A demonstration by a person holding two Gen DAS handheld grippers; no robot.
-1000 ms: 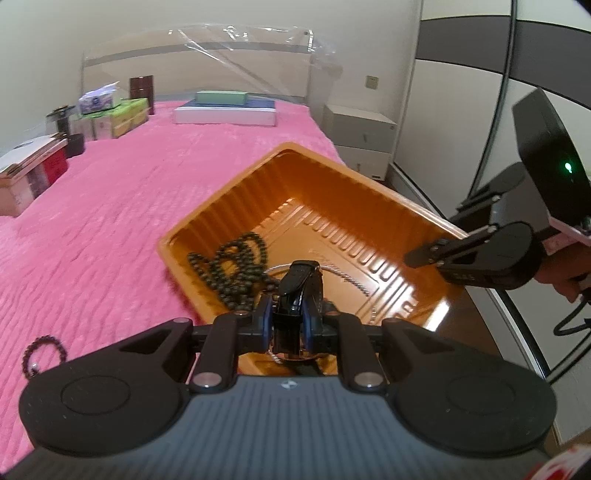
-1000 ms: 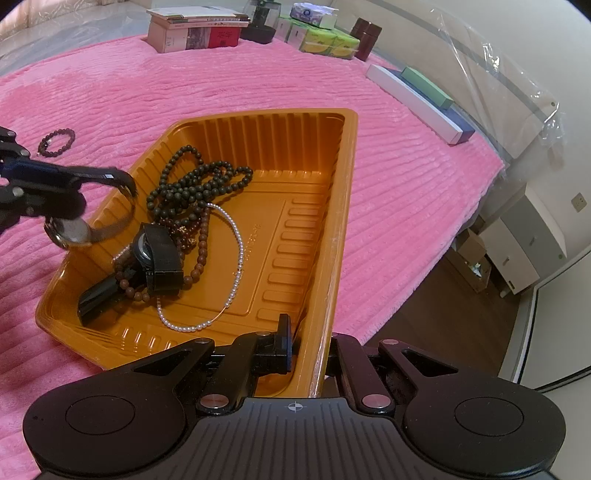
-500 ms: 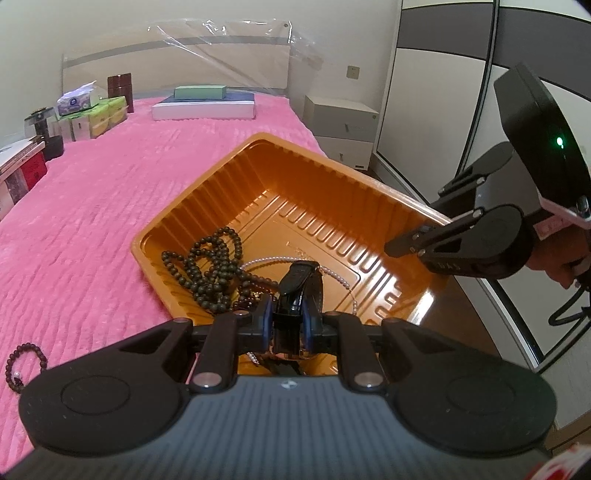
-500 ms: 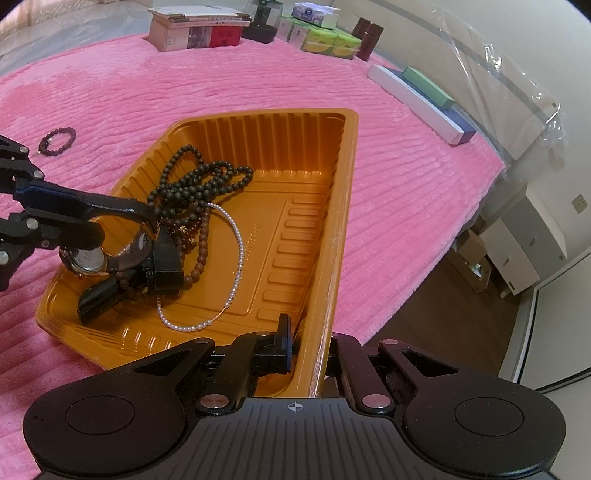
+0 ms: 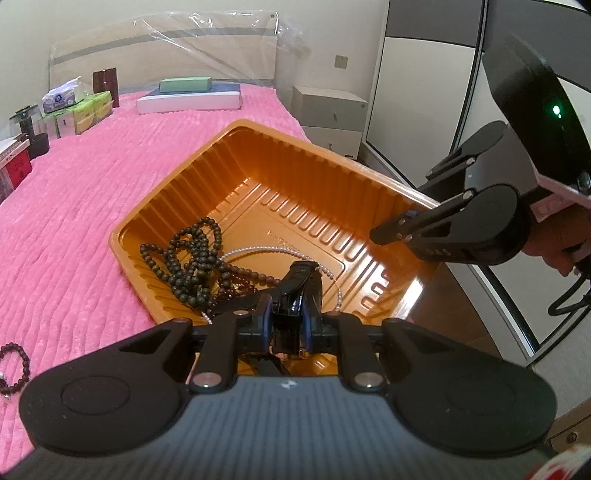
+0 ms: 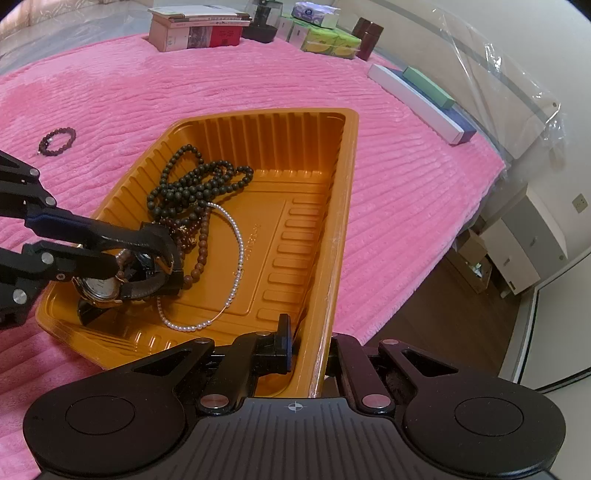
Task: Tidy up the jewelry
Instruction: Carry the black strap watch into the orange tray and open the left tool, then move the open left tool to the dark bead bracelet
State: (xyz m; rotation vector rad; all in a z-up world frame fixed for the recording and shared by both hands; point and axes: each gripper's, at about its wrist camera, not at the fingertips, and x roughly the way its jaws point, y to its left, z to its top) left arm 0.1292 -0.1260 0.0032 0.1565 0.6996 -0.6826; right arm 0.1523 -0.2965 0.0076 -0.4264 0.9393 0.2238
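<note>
Pink bedspread (image 6: pixel 258 81), stacked books (image 6: pixel 199 31), tissue boxes (image 6: pixel 330 42), grey nightstand (image 5: pixel 327 112), flat white box (image 5: pixel 190 103)

Both grippers' jaws clamped tight

We see only part of the gold-cased wristwatch with black strap (image 6: pixel 110 288): the left gripper (image 6: pixel 147 254) covers its upper dial. At nine o'clock, the small dark beaded bracelet (image 5: pixel 13 365) runs off frame.
</note>
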